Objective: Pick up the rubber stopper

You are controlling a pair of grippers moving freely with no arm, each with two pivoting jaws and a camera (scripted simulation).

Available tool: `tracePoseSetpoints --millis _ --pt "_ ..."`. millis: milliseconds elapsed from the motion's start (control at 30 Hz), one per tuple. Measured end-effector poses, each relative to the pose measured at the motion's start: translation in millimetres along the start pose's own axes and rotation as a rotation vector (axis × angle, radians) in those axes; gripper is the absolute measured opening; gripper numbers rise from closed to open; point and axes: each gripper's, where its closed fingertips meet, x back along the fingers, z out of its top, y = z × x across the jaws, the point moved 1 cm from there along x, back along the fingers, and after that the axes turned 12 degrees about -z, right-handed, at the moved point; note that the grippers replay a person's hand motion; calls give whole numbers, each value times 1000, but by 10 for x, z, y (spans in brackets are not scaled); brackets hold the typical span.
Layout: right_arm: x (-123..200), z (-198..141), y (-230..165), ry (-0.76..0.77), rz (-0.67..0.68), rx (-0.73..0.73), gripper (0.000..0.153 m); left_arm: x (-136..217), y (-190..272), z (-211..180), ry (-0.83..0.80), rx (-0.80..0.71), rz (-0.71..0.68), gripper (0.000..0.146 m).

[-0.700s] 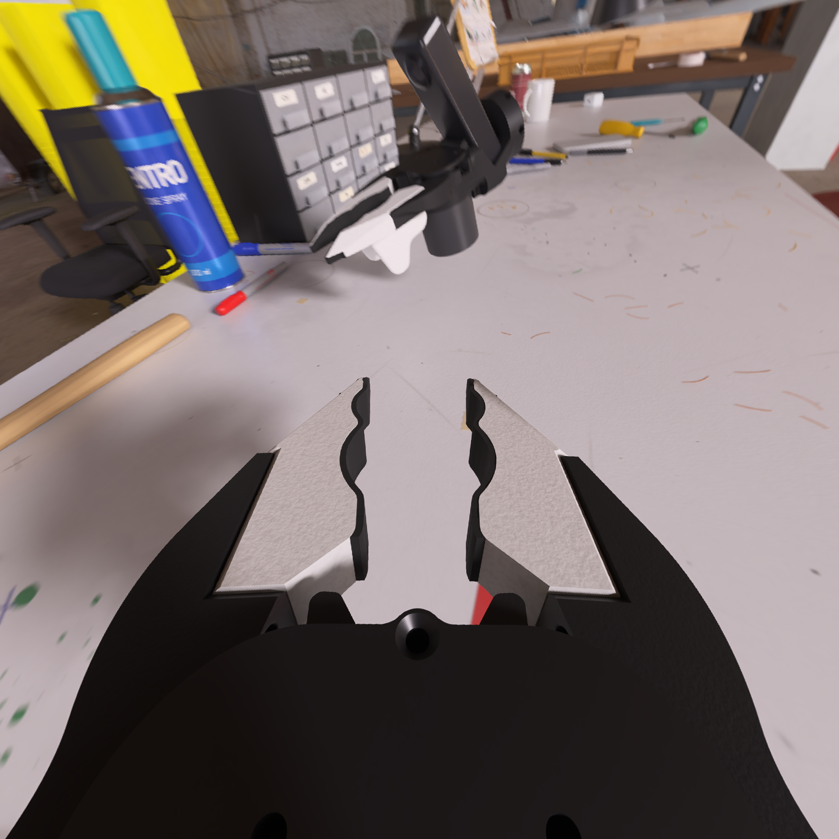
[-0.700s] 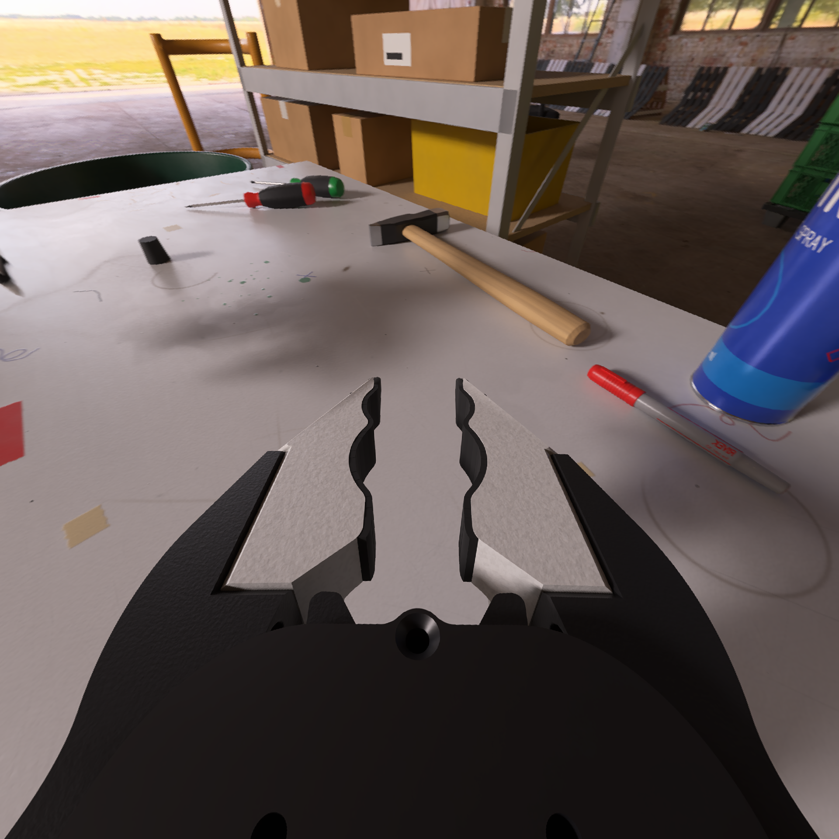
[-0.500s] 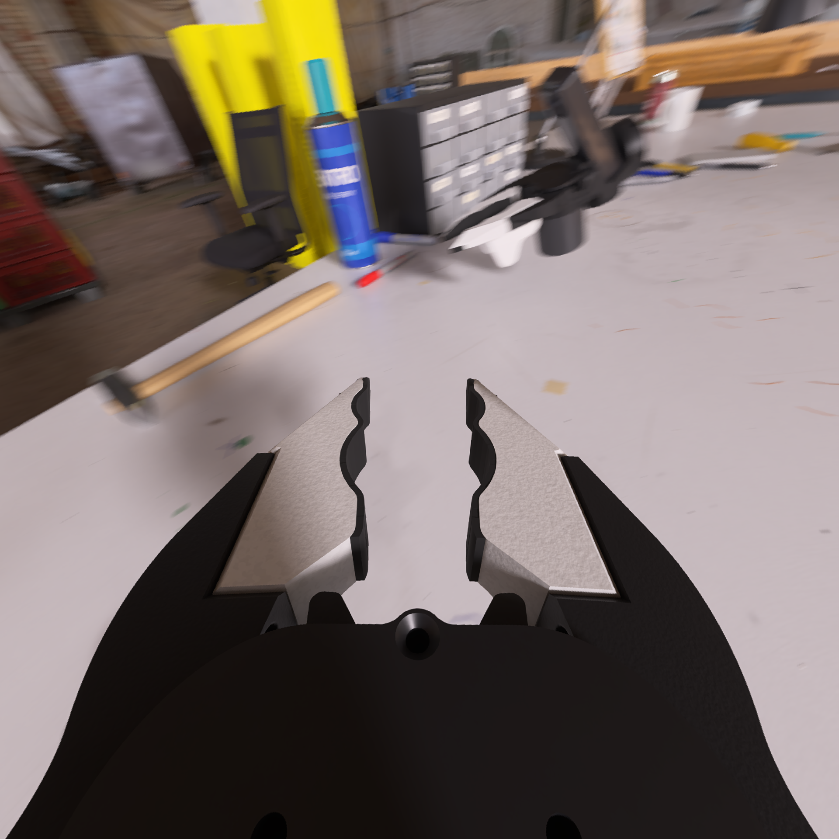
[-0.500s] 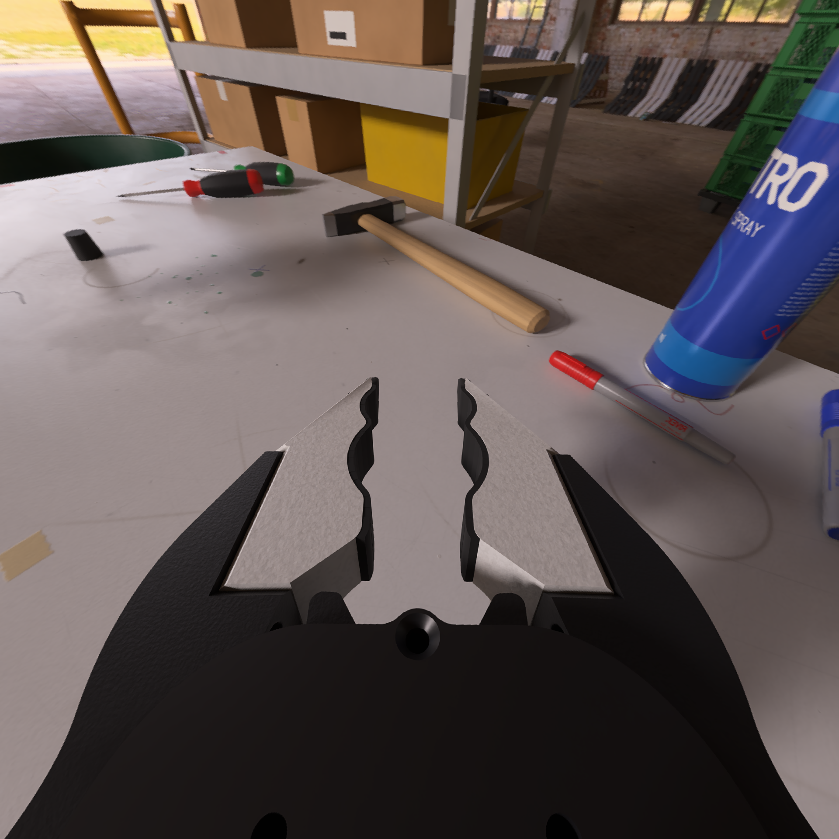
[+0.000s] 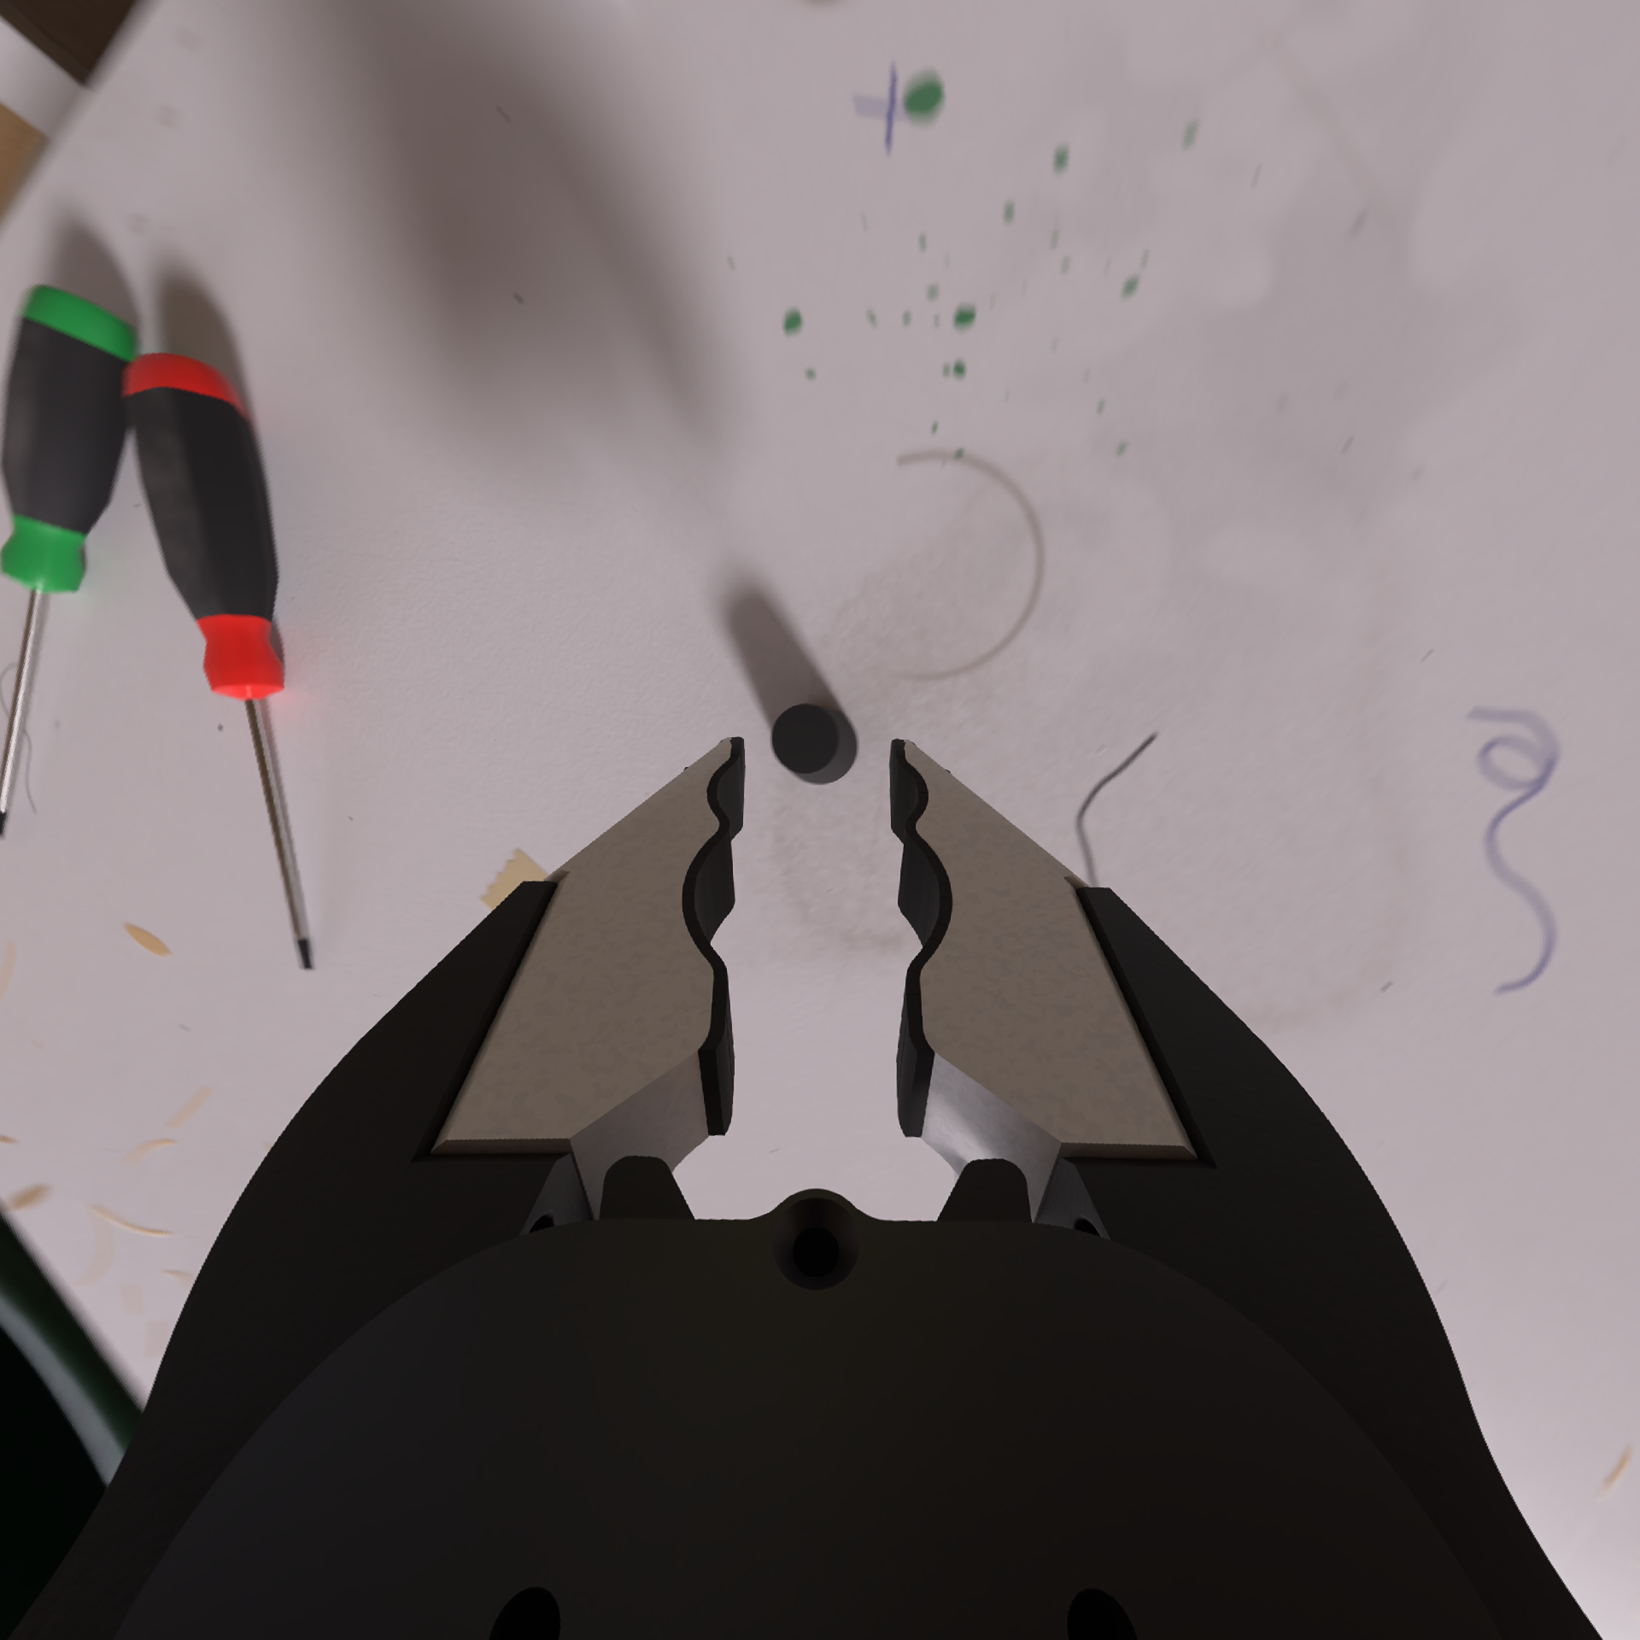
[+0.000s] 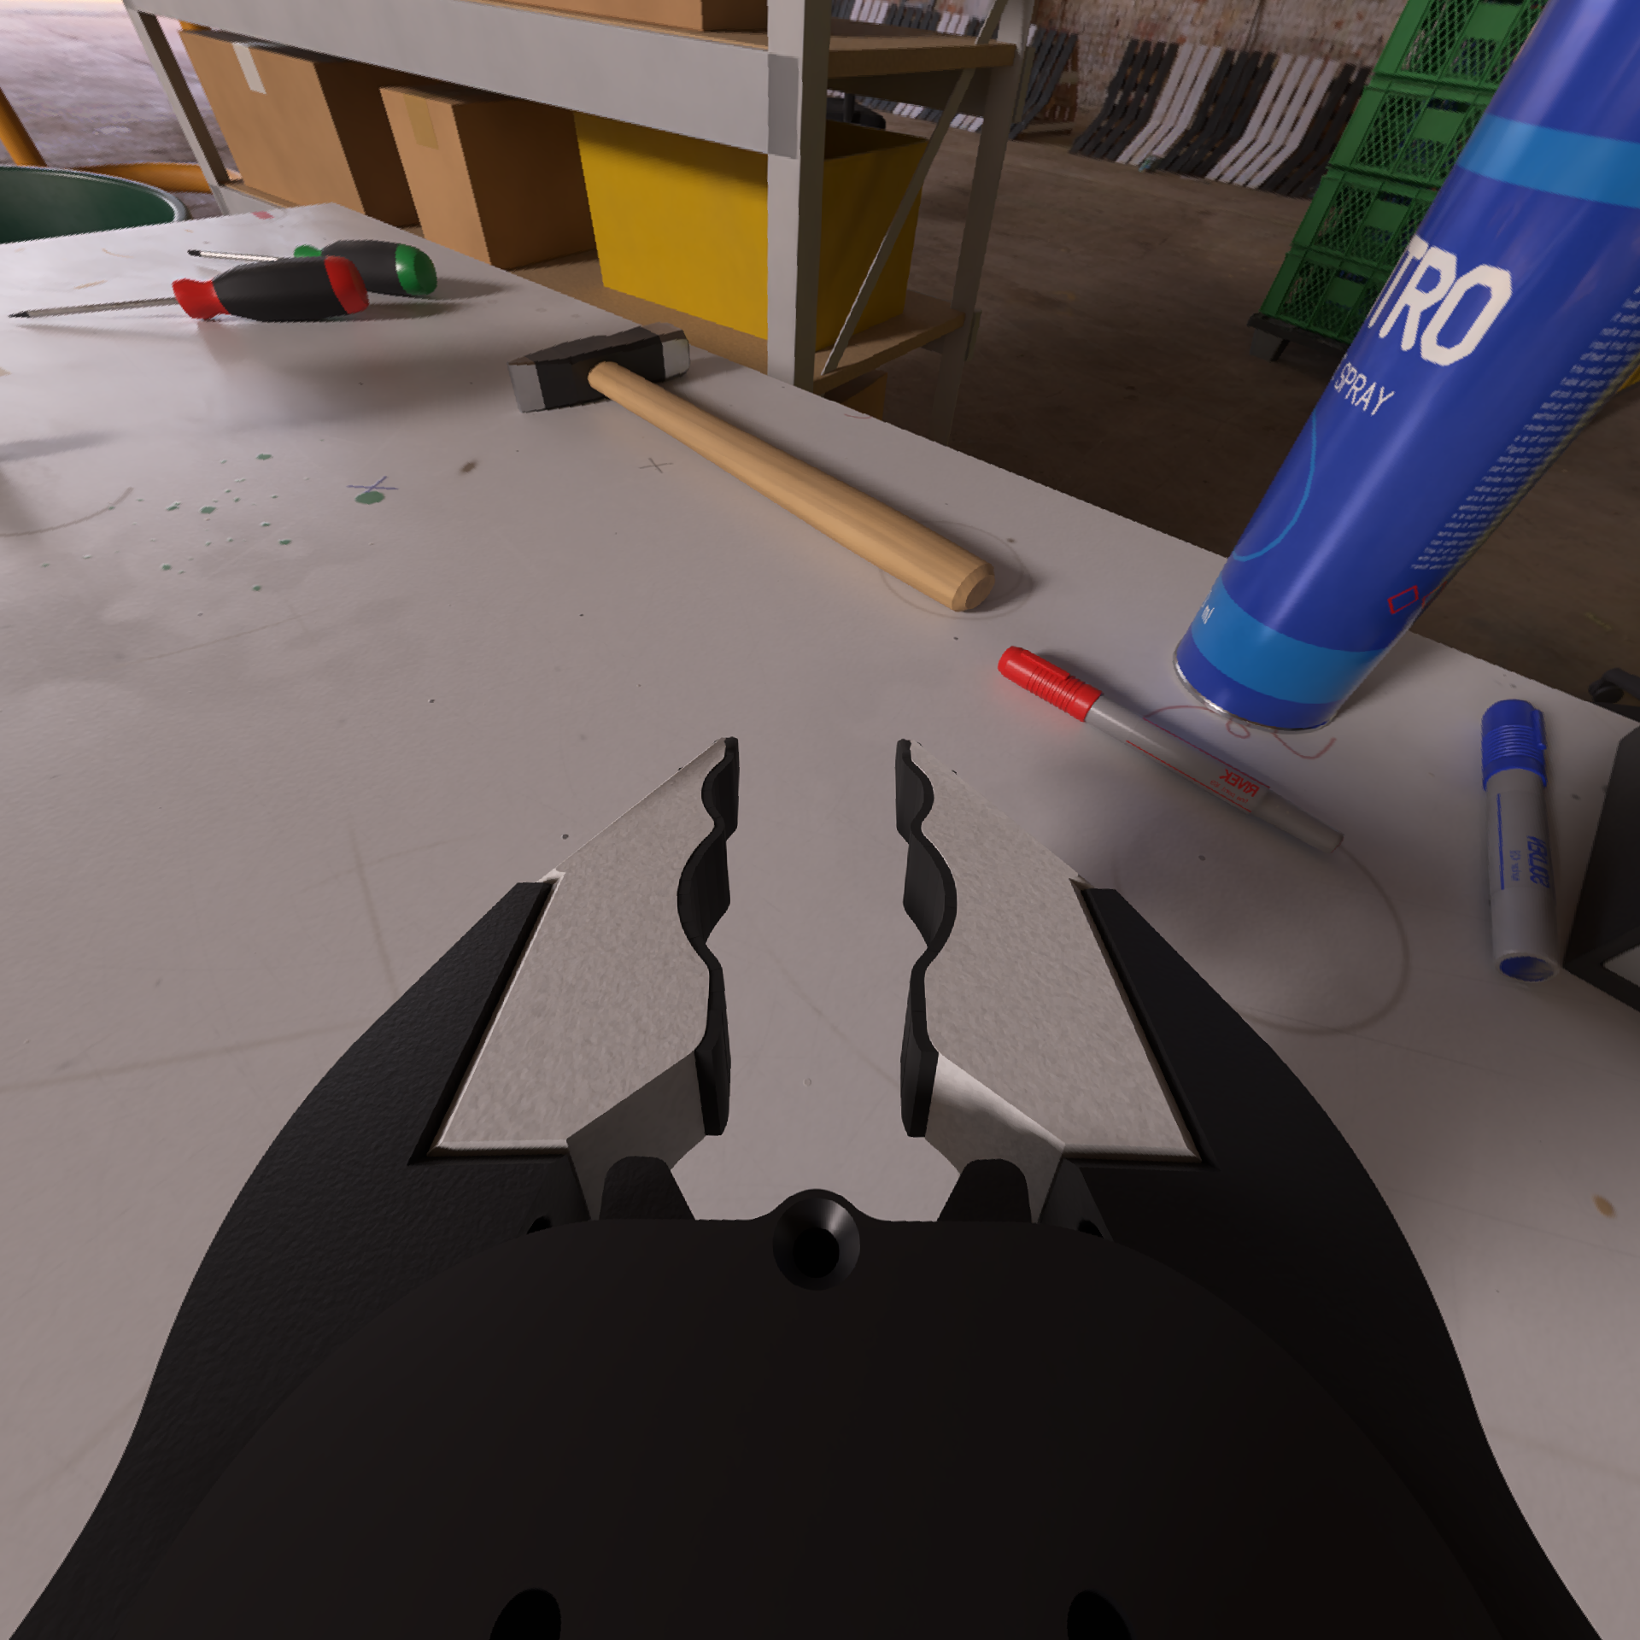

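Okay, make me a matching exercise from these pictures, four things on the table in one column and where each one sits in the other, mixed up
Things:
1. rubber stopper
2. hammer
3. red marker
4. red-handled screwdriver

Places:
A. beside the green-handled screwdriver
B. at the foot of the blue spray can
C. just ahead of the left gripper, whose jaws are apart
D. head near the table edge by the shelving

Pairs: 1-C, 2-D, 3-B, 4-A

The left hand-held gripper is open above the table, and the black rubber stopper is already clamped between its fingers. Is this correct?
Not clamped. In the left wrist view the left hand-held gripper is open above the table, but the black rubber stopper stands free on the table just beyond the fingertips.
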Motion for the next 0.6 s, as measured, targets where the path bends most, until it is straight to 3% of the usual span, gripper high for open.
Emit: tracePoseSetpoints --millis 233,333,600 --pt "35 42 -38 35 17 13 33 -318 -127 -113 -393 -121 -222 33" --pt "56 68 -24 53 28 -11 33 -416 -154 -220 -505 -145 -207 34" --pt "71 91 -43 68 52 -23 32 -482 -131 -283 -582 -145 -221 32"
